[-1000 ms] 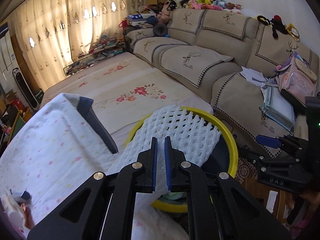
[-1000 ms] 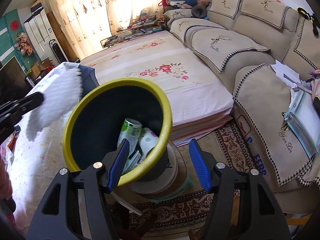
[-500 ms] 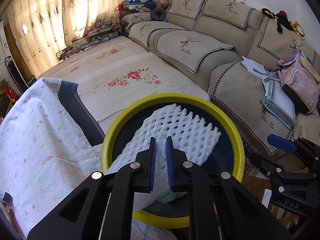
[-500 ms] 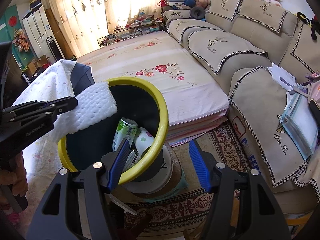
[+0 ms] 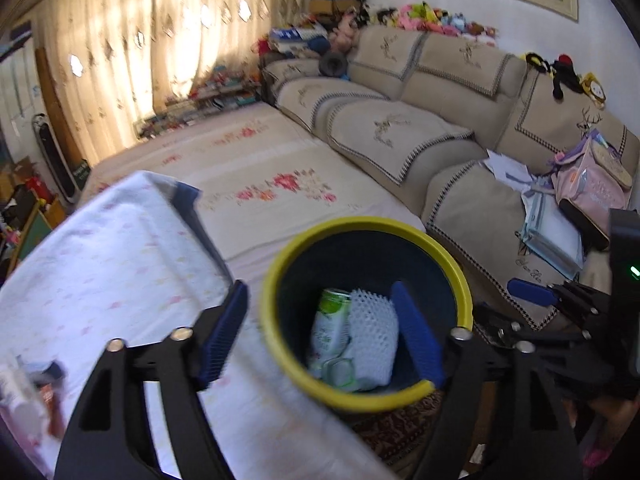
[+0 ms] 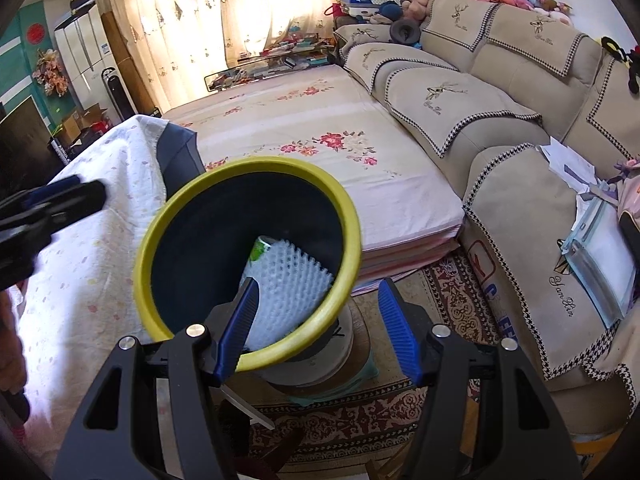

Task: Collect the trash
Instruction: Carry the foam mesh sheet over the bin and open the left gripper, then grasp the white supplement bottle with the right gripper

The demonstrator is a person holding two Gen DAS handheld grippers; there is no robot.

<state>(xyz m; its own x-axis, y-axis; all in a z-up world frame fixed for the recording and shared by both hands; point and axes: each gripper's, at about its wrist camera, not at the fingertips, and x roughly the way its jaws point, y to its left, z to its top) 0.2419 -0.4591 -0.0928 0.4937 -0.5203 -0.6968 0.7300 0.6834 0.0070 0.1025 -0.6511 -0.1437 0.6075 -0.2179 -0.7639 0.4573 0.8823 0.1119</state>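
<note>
White foam net (image 5: 370,330) lies in the yellow-rimmed bin (image 6: 344,216), left gripper (image 5: 320,336) just opened, empty; right gripper (image 6: 318,328) clamps the rim.

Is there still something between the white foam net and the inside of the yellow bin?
Nothing visible. The white foam net already lies inside the yellow bin, against a green can. The left gripper, whose jaws have just been opening, holds nothing.

Sunlit curtains (image 6: 248,12), beige sofa (image 6: 500,92), floral mattress (image 6: 320,136), patterned rug (image 6: 452,300).
</note>
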